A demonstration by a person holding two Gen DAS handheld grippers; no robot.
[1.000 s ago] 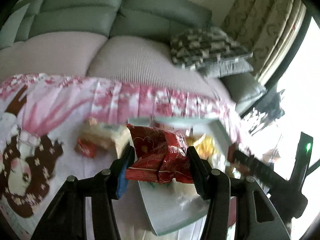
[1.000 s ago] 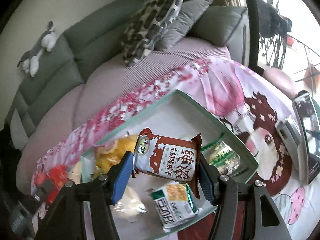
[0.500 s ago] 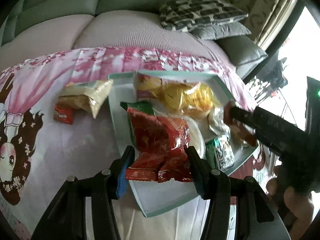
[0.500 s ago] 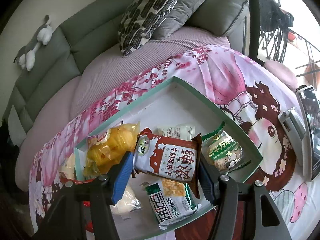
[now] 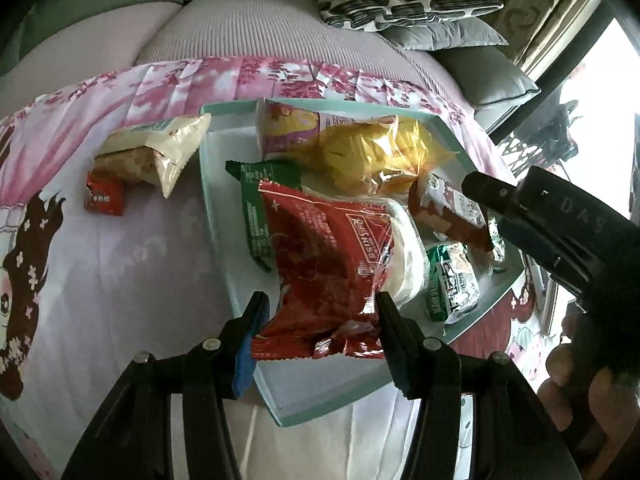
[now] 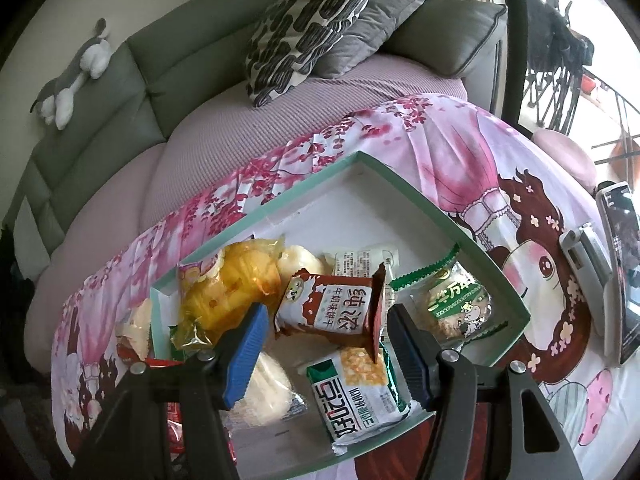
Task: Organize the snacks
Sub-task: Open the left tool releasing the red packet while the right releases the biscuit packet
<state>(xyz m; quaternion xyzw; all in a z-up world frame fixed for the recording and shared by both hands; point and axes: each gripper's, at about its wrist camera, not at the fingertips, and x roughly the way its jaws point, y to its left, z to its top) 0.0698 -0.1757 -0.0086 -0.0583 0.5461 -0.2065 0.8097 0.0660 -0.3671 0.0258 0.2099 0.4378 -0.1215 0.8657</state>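
The left gripper [image 5: 320, 320] pinches a crinkly red foil snack bag [image 5: 324, 256] over the mint-rimmed white tray [image 5: 320, 404], near its front edge. The right gripper [image 6: 324, 336] is spread, with a brown-and-white biscuit packet [image 6: 332, 304] loose between its fingers; the tray's far corner is bare.

Crinkly red snack bag [image 5: 326, 268] hanging over the mint-rimmed tray [image 5: 216, 216], brown-and-white biscuit pack [image 6: 328, 308] tilted above a green corn-snack pack [image 6: 356, 396], yellow bag [image 6: 228, 292] behind, cream pack [image 5: 156, 152] and small red pack [image 5: 105, 199] outside on the pink cloth.
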